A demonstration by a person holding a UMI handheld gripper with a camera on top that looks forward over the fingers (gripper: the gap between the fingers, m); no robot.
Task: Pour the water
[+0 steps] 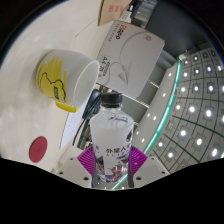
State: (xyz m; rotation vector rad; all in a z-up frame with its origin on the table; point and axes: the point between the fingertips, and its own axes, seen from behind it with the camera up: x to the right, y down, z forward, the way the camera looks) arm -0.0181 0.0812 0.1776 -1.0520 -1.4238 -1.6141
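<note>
Clamping a water bottle [110,135], the hand-held gripper [110,160] faces a yellow mug [68,78] beside a white box [133,55].

The water bottle's [111,135] base is hidden between the tool's [113,165] purple pads [92,157], and its label text is too small to read. The print on the white box [133,55] stays illegible. The yellow mug's [66,77] handle is not visible.

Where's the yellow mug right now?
In the gripper view, the yellow mug sits on the table beyond the water bottle between the fingers, to its left, beside a white box.
</note>
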